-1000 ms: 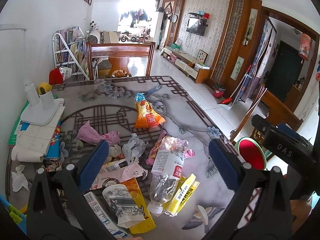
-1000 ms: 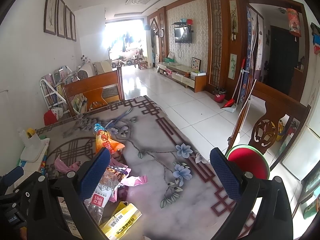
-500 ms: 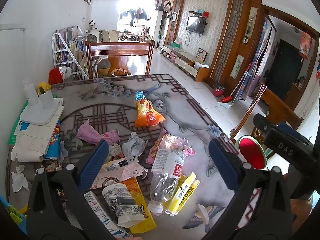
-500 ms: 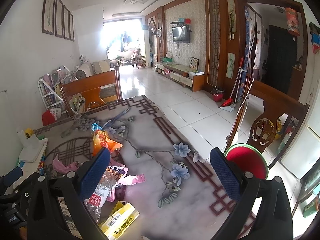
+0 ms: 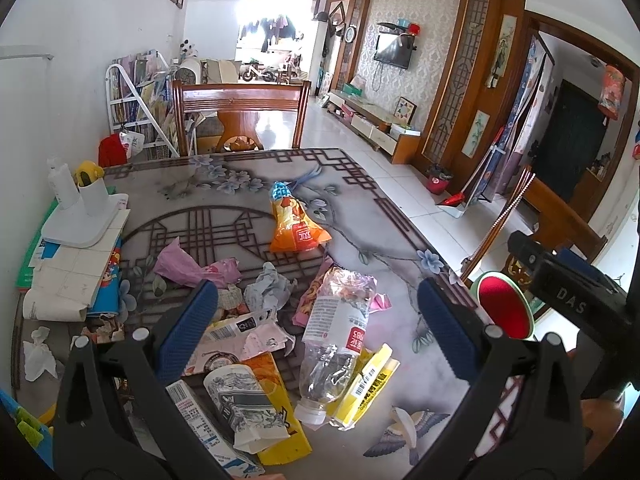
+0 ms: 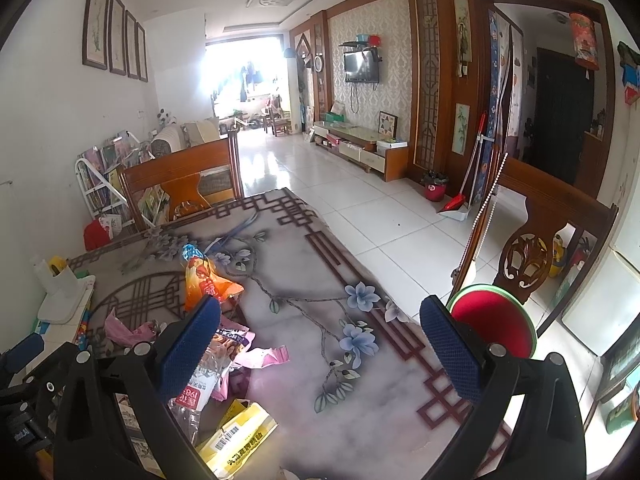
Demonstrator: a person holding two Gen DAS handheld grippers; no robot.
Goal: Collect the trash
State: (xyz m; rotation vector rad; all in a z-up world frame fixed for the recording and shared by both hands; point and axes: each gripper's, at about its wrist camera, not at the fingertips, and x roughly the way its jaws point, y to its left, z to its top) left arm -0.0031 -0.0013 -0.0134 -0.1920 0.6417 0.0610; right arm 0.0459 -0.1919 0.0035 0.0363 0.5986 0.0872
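A: Starting with the left wrist view: the left gripper (image 5: 316, 312) hangs over the table (image 5: 392, 240) with jaws spread wide and empty. A crushed plastic bottle (image 5: 334, 336) lies between the fingers, amid wrappers, beside a yellow box (image 5: 366, 384).

B: Procedure?

A: Lower squarely, straddle the bottle's middle, and close slowly; the thin wall will probably buckle. "DAS" reads on the other tool's body.

B: Right wrist view?

A: The right gripper (image 6: 320, 340) is also open and empty above bare tabletop. The bottle (image 6: 196, 392) sits low left, its red label showing digits not clearly legible. A red bin (image 6: 494, 322) stands just past the table edge.
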